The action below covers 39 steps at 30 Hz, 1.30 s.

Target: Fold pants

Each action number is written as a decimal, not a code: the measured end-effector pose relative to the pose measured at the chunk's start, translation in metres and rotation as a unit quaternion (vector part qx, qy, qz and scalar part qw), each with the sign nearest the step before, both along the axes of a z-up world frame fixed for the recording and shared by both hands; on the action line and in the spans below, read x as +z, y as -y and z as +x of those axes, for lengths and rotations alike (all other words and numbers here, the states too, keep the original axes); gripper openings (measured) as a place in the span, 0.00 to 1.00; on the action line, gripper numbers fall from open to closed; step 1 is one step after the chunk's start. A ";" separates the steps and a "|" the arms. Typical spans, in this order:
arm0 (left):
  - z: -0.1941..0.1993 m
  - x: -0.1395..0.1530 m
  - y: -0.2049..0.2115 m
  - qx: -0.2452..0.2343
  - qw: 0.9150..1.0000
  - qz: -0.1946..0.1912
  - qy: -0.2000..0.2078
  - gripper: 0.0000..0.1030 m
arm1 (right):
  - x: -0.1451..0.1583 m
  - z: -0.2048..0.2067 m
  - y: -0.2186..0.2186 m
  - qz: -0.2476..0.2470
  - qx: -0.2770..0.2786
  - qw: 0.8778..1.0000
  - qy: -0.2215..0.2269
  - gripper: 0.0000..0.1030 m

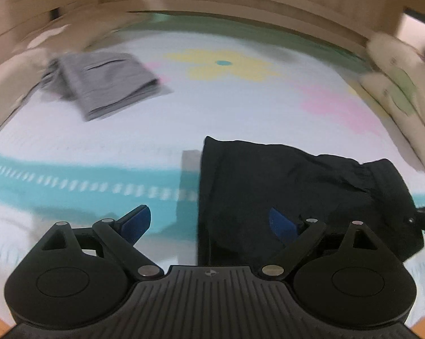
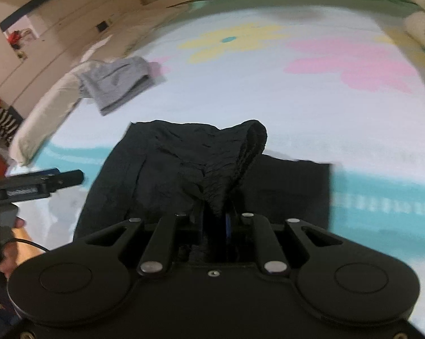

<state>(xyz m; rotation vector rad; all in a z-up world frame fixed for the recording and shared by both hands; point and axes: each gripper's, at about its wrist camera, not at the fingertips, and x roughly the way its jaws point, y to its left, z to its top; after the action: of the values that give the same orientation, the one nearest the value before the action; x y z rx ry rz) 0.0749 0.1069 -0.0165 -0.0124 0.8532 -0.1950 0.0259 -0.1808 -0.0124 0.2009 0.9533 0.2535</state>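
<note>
Nearest the right wrist camera, the right gripper (image 2: 218,217) has its jaws drawn close together on a bunched ridge of the black pants (image 2: 201,169), and the pinched cloth rises from the pads in a crumpled peak, lifted above the rest of the garment. The rest of the pants lies spread on the bed cover (image 2: 269,107), over its turquoise band (image 2: 382,192), with a flat squared part reaching to the right of the peak. To the left of the pants, in the same view, the other handheld tool shows as a dark bar, with a person's hand (image 2: 14,251) gripping its handle.

The left gripper (image 1: 209,221) stands wide apart with nothing between its blue pads (image 1: 136,223); its left finger is over the turquoise band just left of the pants' edge, and its right finger is over the black cloth (image 1: 283,183) without pinching it.

Beyond the pants and to their left, a grey folded garment (image 1: 105,84) lies near the bed's edge. Straight beyond the pants the cover shows a yellow flower print (image 1: 226,65), with a pink one (image 2: 353,67) further right. Pale pillows (image 1: 396,84) lie beyond the pants at the right. A wooden headboard (image 1: 212,2) closes the far side, blurred.
</note>
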 end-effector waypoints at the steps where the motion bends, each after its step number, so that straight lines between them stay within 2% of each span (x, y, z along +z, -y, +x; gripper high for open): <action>1: 0.001 -0.001 0.007 -0.008 1.000 0.007 0.001 0.89 | -0.003 -0.001 0.006 -0.002 -0.007 1.000 -0.004 0.21; 7: 0.004 -0.013 0.036 -0.046 0.997 0.055 -0.011 0.89 | -0.027 0.000 0.029 -0.012 -0.021 0.999 -0.034 0.21; 12: 0.009 -0.047 0.043 -0.064 0.994 0.074 -0.057 0.89 | -0.042 0.003 0.040 -0.023 -0.029 0.998 -0.056 0.23; 15: 0.016 -0.072 0.043 -0.070 0.990 0.080 -0.097 0.90 | -0.052 0.005 0.046 -0.024 -0.037 0.997 -0.066 0.31; 16: 0.018 -0.081 0.042 -0.070 0.988 0.079 -0.110 0.91 | -0.056 0.006 0.048 -0.023 -0.044 0.996 -0.073 0.40; 19: 0.021 -0.093 0.024 -0.052 0.989 0.029 -0.139 0.94 | -0.059 0.005 0.056 -0.025 -0.067 0.994 -0.084 0.57; 21: 0.022 -0.085 0.013 -0.031 0.990 0.020 -0.137 0.92 | -0.057 0.004 0.060 -0.016 -0.079 0.993 -0.089 0.57; 22: 0.021 -0.078 0.009 -0.022 0.992 0.018 -0.123 0.89 | -0.054 0.005 0.062 -0.006 -0.087 0.992 -0.090 0.57; 26: 0.021 -0.041 0.006 -0.021 0.999 -0.001 -0.043 0.90 | -0.042 0.008 0.068 0.023 -0.109 0.992 -0.054 0.61; 28: 0.032 -0.033 0.015 -0.033 0.999 0.001 -0.029 0.90 | -0.042 0.015 0.067 0.027 -0.116 0.992 -0.043 0.70; 33: 0.073 -0.044 0.036 -0.031 0.998 0.024 -0.044 0.90 | -0.053 0.038 0.058 0.031 -0.132 0.989 -0.054 0.70; 39: 0.095 -0.065 0.050 -0.024 0.996 0.046 -0.075 0.90 | -0.063 0.053 0.042 -0.001 -0.116 0.991 -0.063 0.70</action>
<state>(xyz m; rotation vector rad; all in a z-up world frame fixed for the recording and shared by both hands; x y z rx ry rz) 0.1699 0.0571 -0.0814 0.0813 1.0120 -0.2012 0.0789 -0.2224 -0.0753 0.3267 1.0457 0.0252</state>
